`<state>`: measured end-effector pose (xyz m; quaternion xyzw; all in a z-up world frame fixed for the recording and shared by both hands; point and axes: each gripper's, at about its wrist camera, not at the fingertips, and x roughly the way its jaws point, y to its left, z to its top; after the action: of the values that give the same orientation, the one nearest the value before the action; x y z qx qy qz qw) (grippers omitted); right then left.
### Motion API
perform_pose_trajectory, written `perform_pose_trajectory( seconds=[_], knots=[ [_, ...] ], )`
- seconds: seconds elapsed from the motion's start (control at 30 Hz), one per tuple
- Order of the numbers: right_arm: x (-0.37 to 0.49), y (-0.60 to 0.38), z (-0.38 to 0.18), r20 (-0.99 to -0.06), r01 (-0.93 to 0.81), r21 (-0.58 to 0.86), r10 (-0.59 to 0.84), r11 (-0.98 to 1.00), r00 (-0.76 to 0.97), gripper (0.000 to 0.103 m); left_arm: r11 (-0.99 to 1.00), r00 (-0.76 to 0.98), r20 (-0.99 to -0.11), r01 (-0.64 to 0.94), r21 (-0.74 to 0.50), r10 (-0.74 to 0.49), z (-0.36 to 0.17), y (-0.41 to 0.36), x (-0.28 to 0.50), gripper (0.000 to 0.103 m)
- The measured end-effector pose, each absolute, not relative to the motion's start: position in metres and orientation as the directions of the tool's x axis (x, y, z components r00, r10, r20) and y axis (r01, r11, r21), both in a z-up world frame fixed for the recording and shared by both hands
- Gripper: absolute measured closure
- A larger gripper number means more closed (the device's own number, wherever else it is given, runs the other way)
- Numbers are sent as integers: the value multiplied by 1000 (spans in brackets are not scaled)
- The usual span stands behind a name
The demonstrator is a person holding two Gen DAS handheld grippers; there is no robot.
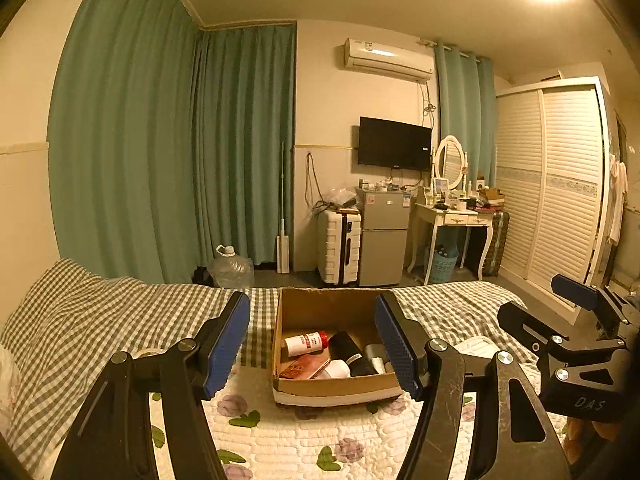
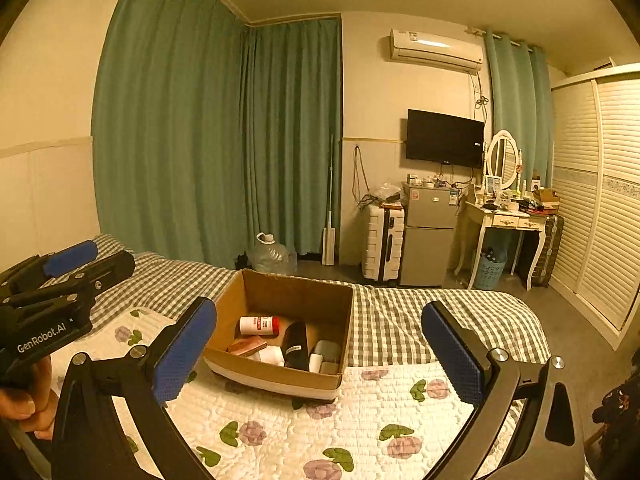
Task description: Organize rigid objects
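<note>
An open cardboard box (image 1: 320, 308) (image 2: 296, 294) stands on the bed. Inside lie a white bottle with a red cap (image 1: 306, 343) (image 2: 259, 325), a black cylinder (image 1: 350, 350) (image 2: 295, 344), a reddish flat packet (image 1: 306, 368) (image 2: 246, 347), a small white container (image 1: 338, 369) (image 2: 272, 355) and a grey item (image 2: 327, 350). My left gripper (image 1: 314, 344) is open and empty, held above the bed in front of the box. My right gripper (image 2: 320, 354) is open and empty, also in front of the box. Each gripper shows at the edge of the other's view.
The bed has a floral quilt (image 2: 320, 432) over a green checked sheet (image 1: 100, 312). Beyond it are a water jug (image 1: 232, 266), a white suitcase (image 1: 340, 246), a small fridge (image 1: 384, 236), a dressing table (image 1: 456, 216), a wardrobe (image 1: 552, 184) and green curtains.
</note>
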<state>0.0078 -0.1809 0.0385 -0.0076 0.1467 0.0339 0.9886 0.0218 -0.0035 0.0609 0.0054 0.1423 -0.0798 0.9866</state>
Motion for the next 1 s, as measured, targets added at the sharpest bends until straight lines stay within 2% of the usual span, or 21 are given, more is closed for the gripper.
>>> perform_pose_trajectory(
  seconds=[1.0],
  knots=[
    [2,-171,33,-318,-91,3,87,996,944,0,990,942,-306,142,1,-134,58,-2,11,36]
  ],
)
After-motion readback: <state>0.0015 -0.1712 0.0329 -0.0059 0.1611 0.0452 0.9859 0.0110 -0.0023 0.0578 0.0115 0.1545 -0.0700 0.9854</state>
